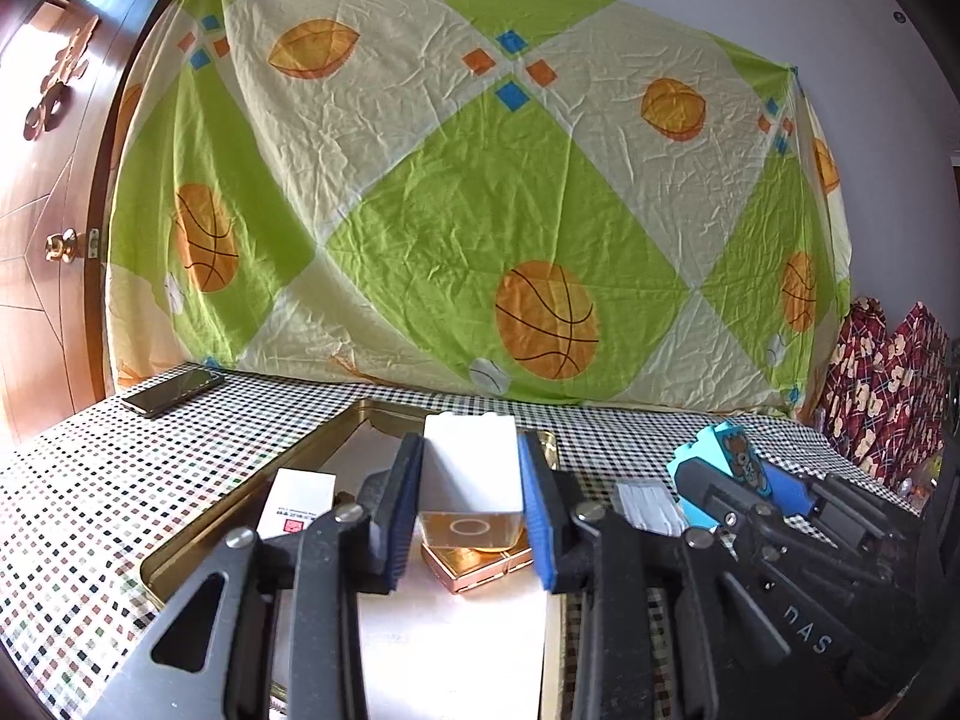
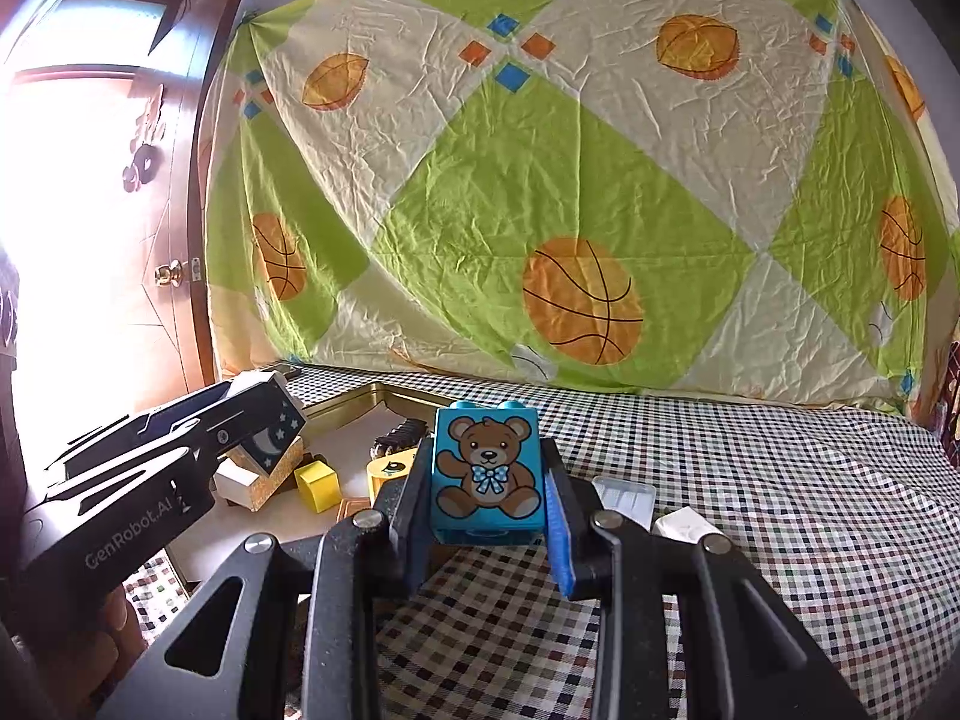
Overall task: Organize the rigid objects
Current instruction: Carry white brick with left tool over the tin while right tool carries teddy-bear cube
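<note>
My left gripper (image 1: 471, 471) is shut on a small box (image 1: 470, 462), white on the face toward me. The right wrist view shows the same box (image 2: 271, 435) with a dark side printed with a moon and stars. It hangs over a gold tray (image 1: 324, 438), just above a rose-gold case (image 1: 480, 567) lying on the tray's white liner. My right gripper (image 2: 487, 480) is shut on a blue toy brick with a teddy bear picture (image 2: 487, 471), held above the checked tablecloth to the right of the tray (image 2: 360, 401).
In the tray lie a white carton (image 1: 297, 504), a yellow cube (image 2: 318, 483), a yellow roll (image 2: 387, 471), a dark object (image 2: 399, 438) and a glittery gold box (image 2: 258, 483). A phone (image 1: 174, 393) lies far left. A clear case (image 2: 624, 495) and a white adapter (image 2: 684, 525) lie on the cloth.
</note>
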Motion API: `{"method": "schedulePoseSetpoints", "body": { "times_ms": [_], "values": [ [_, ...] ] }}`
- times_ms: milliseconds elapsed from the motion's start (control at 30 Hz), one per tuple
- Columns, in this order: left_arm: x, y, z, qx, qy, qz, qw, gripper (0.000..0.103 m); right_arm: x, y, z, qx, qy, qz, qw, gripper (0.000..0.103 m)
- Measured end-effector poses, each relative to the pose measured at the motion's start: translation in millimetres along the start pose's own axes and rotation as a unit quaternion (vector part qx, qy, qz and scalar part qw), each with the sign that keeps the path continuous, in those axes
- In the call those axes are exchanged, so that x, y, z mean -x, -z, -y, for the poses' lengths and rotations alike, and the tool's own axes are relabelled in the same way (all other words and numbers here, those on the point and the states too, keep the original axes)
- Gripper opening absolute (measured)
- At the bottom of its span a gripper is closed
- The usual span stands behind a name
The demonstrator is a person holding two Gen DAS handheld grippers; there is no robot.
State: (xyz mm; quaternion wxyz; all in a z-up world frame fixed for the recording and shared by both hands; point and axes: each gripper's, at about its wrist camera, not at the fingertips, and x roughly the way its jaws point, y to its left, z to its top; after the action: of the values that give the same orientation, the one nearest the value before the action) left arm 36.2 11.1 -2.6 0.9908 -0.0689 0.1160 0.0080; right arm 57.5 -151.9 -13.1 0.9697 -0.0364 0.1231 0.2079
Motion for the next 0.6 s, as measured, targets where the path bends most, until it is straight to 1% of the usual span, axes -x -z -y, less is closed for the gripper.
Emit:
{"method": "schedulePoseSetpoints", "body": {
  "times_ms": [400,600],
  "values": [
    [-1.3,0.7,-17.8,0.009,-0.015,-0.009,0.9998,0.031,-10.0,-0.8,-21.4,0.016,-0.016,-0.009,1.0,0.034],
    [-6.2,0.9,-28.5,0.013,-0.023,-0.021,0.9994,0.031,-18.8,-2.7,-26.9,0.02,-0.022,-0.018,0.999,0.034]
  ]
}}
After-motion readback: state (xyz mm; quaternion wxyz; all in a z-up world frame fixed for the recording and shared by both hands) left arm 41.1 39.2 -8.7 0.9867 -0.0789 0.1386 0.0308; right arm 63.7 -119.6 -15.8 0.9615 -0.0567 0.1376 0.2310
